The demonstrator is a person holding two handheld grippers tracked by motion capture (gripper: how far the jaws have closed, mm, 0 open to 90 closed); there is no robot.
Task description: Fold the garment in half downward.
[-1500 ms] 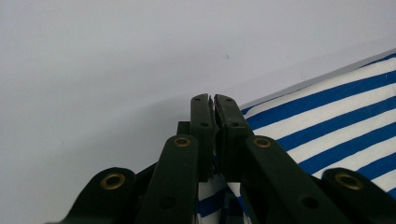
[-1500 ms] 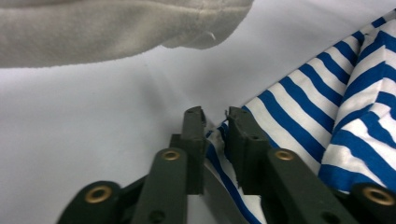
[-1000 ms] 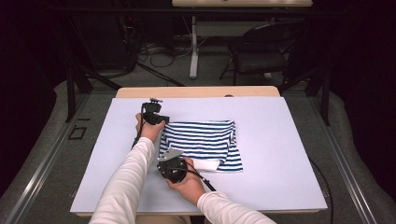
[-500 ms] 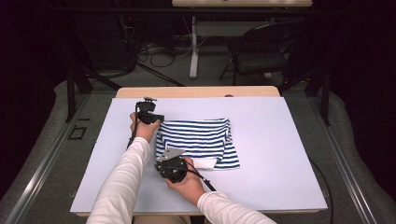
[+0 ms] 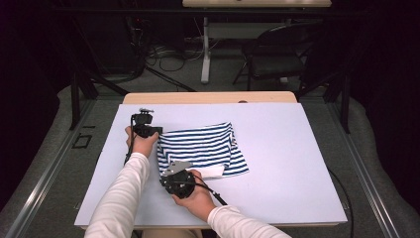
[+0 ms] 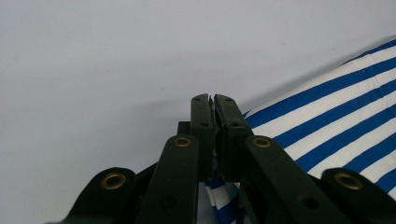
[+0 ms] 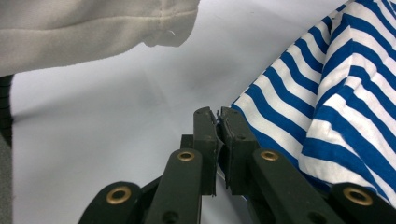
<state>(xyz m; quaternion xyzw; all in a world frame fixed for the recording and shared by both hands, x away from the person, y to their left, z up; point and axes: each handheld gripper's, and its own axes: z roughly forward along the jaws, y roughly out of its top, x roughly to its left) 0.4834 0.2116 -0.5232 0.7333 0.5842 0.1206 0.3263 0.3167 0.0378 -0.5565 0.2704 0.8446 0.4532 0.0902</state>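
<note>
Both tools (image 5: 157, 132) (image 5: 171, 171) pinch the folded blue-and-white striped cloth (image 5: 203, 146) by its left edge.

The striped garment (image 5: 203, 148) lies on the table (image 5: 297, 163), left of its middle. The left gripper (image 5: 144, 130) sits at the garment's far-left corner, and the right gripper (image 5: 179, 182) at its near-left edge.

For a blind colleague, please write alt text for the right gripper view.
The right gripper has its two black jaws shut on the edge of a blue-and-white striped garment, which lies on a pale table. A white sleeve crosses the top left.
</note>
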